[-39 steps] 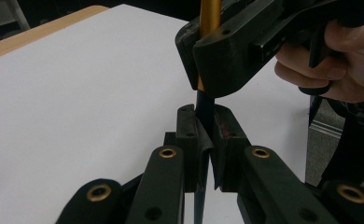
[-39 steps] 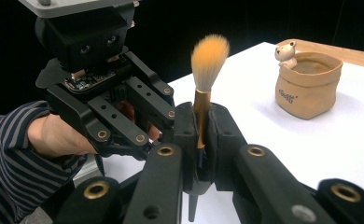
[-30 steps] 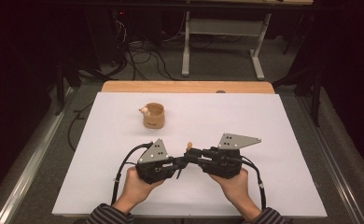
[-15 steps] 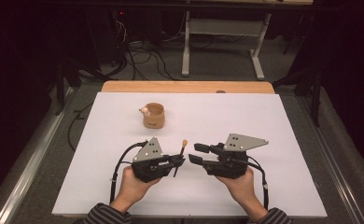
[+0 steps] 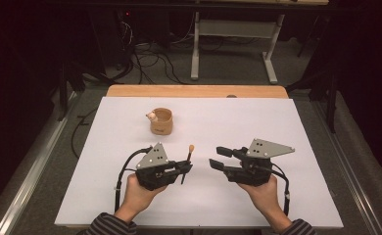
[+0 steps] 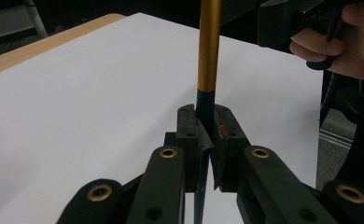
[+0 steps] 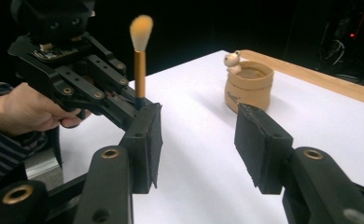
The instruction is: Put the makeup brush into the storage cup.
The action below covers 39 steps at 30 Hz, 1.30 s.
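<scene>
The claws have drawn apart since the earlier frame. The left claw point(image 5: 184, 169) stays clamped on the brush point(image 5: 189, 155), upright, bristles up; the cup point(image 5: 160, 121) lies ahead, probably its target. The right claw point(image 5: 219, 157) gapes empty above the counter point(image 5: 301, 127).

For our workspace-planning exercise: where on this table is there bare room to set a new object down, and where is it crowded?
Bare: the white sheet right of the cup, and the far left strip beside it. Crowded: the near middle, where the left gripper clamps the upright brush and the open right gripper faces it.
</scene>
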Available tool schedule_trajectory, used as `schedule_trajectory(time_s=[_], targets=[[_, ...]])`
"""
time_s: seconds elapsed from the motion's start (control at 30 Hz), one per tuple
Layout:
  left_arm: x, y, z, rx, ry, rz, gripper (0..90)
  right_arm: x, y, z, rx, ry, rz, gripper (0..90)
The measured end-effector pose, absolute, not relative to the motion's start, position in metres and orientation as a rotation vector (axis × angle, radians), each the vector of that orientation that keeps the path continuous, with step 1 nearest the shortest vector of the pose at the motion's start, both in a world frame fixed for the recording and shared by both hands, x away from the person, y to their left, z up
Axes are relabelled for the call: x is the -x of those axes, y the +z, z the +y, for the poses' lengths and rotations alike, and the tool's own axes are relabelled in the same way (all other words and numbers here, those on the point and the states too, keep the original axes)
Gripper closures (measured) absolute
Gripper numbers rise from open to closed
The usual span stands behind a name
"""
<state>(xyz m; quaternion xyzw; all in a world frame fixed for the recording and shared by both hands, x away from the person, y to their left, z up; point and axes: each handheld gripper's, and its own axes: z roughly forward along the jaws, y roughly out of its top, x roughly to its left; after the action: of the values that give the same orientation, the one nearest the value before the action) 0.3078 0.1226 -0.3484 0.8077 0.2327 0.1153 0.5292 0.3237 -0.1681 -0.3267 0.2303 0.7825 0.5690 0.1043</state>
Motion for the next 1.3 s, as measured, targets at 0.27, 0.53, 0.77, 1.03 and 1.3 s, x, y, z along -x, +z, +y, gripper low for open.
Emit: schedule_trajectory(time_s=[0.27, 0.53, 0.77, 1.03, 1.3], targets=[[-0.308, -0.347, 0.125, -1.924, 0.278, 0.560, 83.3, -0.327, -0.329, -0.185, -0.733, 1.660, 2.266, 50.9], [-0.308, -0.346, 0.126, -1.917, 0.279, 0.564, 83.3, -0.330, -0.332, -0.205, -0.794, 1.637, 2.224, 48.6], [-0.308, -0.345, 0.127, -1.912, 0.283, 0.565, 83.3, -0.331, -0.337, -0.220, -0.841, 1.612, 2.186, 47.5], [-0.308, -0.344, 0.130, -1.904, 0.288, 0.572, 83.3, -0.333, -0.347, -0.230, -0.878, 1.577, 2.156, 44.7], [-0.310, -0.343, 0.133, -1.891, 0.287, 0.579, 83.3, -0.336, -0.362, -0.238, -0.914, 1.486, 2.135, 41.0]])
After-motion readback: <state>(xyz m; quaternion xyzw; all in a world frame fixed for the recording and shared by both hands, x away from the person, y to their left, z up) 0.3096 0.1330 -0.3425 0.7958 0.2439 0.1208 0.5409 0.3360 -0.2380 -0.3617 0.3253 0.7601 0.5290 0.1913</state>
